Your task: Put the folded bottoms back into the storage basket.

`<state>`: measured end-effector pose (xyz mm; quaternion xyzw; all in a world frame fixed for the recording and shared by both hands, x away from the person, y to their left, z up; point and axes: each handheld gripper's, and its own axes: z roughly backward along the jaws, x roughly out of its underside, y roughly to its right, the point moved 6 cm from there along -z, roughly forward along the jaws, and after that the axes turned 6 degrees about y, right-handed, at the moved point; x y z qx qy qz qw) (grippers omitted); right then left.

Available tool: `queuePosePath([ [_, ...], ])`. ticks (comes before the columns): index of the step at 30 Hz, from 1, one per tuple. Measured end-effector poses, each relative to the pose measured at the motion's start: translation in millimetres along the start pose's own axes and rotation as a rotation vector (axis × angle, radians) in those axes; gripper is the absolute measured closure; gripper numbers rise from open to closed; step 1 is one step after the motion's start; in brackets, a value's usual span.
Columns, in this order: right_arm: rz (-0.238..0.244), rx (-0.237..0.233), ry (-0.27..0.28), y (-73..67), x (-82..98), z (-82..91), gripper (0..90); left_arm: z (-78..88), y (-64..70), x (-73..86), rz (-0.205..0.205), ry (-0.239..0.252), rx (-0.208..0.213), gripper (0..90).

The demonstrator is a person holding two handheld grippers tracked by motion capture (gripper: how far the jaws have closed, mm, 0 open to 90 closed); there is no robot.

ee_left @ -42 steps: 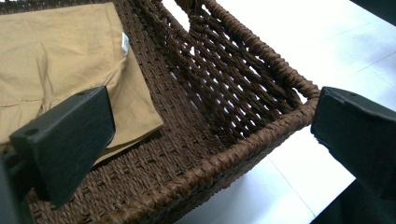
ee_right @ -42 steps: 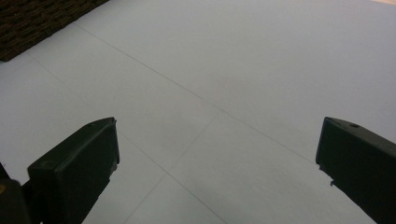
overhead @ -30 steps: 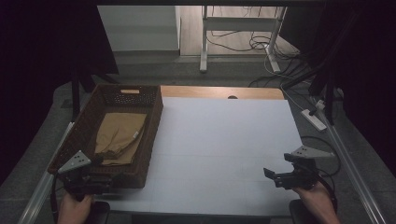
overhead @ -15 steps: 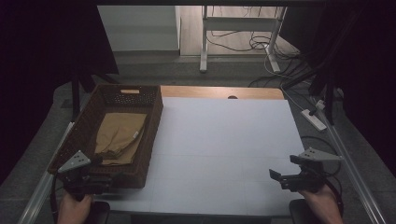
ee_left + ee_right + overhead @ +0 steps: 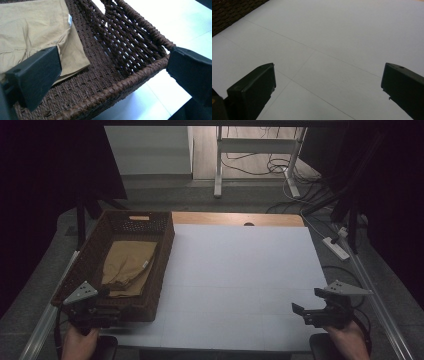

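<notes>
- I count one wicker basket (image 5: 95,251), dark brown, standing on the left part of the white table (image 5: 240,270), its long side running away from me.
- One tan cloth (image 5: 127,267) lies folded flat on the basket's floor; a small white label (image 5: 70,20) shows at its edge in the left gripper view.
- I have two grippers, one in each hand, both at the near edge of the table and well apart from each other.
- My left gripper (image 5: 112,72) hangs at the basket's near end, over its near rim. Its jaws are spread wide and grasp nothing.
- In the left gripper view the near rim (image 5: 120,86) of the basket runs across between the two jaws; one jaw stands over the cloth's near corner, the other past the basket's outer corner, over the table. I cannot tell whether either jaw touches the weave.
- The cloth thus lies just ahead of and beneath my left gripper, inside the basket, untouched by the jaws as far as I can see.
- My right gripper (image 5: 305,312) sits at the near right of the table, far from basket and cloth. Its jaws are also spread wide, with only bare white tabletop between them.
- In the right gripper view a corner of the basket (image 5: 232,12) shows far off at the upper left.
</notes>
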<state>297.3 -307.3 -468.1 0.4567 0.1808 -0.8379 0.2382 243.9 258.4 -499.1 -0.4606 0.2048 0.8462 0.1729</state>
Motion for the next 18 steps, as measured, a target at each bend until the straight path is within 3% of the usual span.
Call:
queuePosePath([
  [18,0.006,0.024,-0.029,0.7,4.8,5.6,0.2,-1.5,-0.1,0.4,0.006,-0.016,-0.005,0.0],
])
